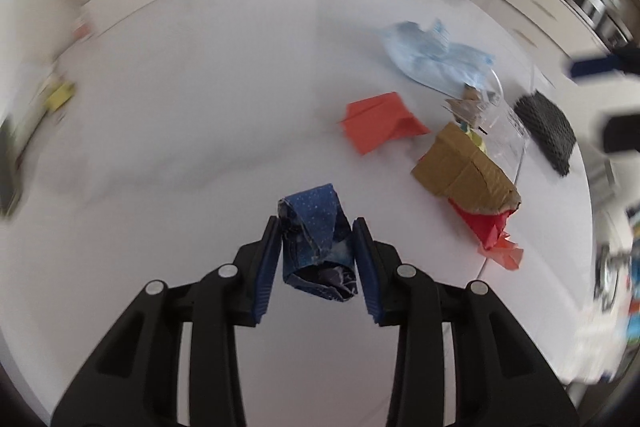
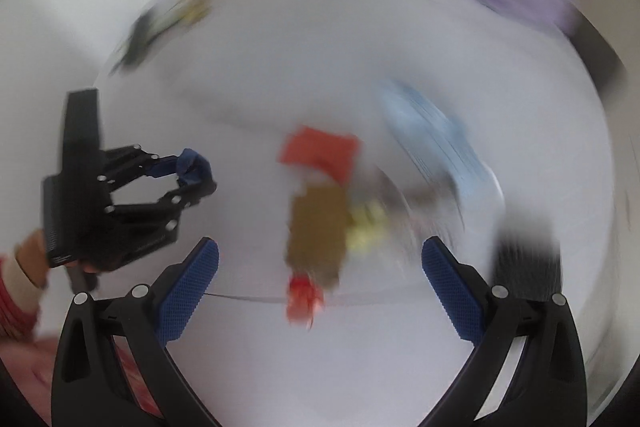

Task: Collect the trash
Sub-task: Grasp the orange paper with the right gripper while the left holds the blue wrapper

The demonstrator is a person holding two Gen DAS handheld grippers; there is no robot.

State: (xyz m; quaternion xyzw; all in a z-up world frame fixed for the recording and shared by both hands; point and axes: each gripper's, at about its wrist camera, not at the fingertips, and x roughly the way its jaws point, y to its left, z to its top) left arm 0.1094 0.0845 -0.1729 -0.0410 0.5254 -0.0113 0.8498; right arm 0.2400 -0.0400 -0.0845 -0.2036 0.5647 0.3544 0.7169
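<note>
Left gripper (image 1: 316,247) clamped on crumpled dark-blue paper wad (image 1: 318,247), lifted off white table (image 1: 200,107). Further right on table: orange folded paper (image 1: 380,125), brown cardboard piece (image 1: 464,171) over red paper scrap (image 1: 490,227), pale-blue wrapper (image 1: 432,55) behind, black mesh item (image 1: 548,131) near edge. Right gripper (image 2: 320,291) spread wide, empty, above blurred cardboard.

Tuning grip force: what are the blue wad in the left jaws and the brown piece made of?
Blue wad: crumpled paper, likely printed wrapping paper; sharp creases, white speckles, matte. Brown piece: looks like cardboard, matte, folded, with a ragged torn edge.
</note>
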